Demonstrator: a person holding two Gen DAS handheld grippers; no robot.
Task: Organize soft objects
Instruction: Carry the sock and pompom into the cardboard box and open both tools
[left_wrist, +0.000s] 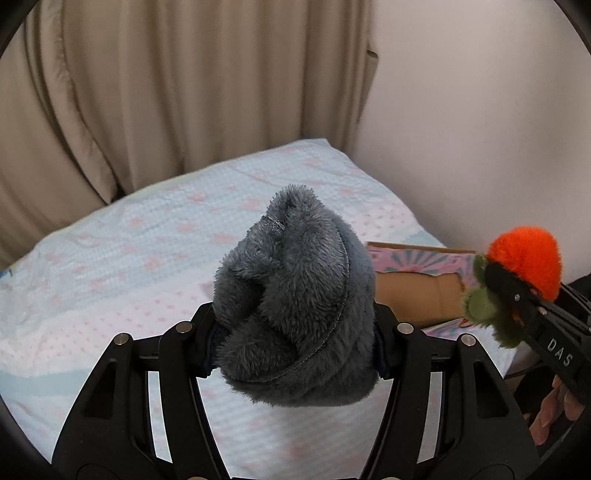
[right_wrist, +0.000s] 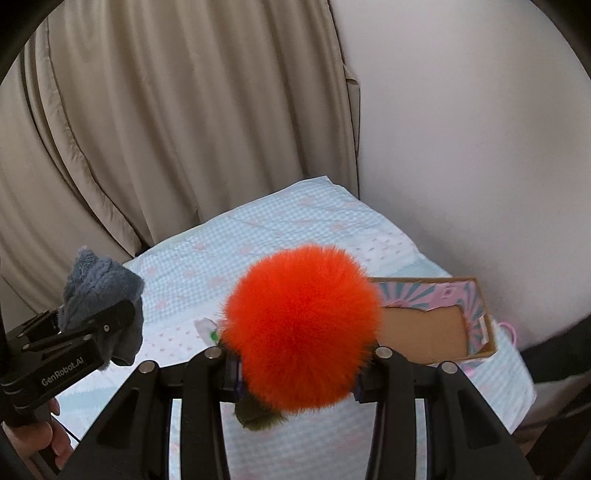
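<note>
Left gripper (left_wrist: 295, 332) of mine pinches a grey plush toy (left_wrist: 295, 306) at frame centre; my right gripper (right_wrist: 299, 369) clamps an orange pom-pom (right_wrist: 303, 328), cardboard box (right_wrist: 424, 332) at its right on the bed (right_wrist: 258, 240)

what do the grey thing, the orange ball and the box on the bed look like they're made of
Grey thing: seems a plush fleece fabric, matte, with short dense pile and a stitched seam.
Orange ball: looks like long faux fur, fluffy, its fibres standing out; a green plush part hangs below.
Box: apparently cardboard, with a bare brown inside, torn printed lining and pink-and-teal patterned walls.
</note>
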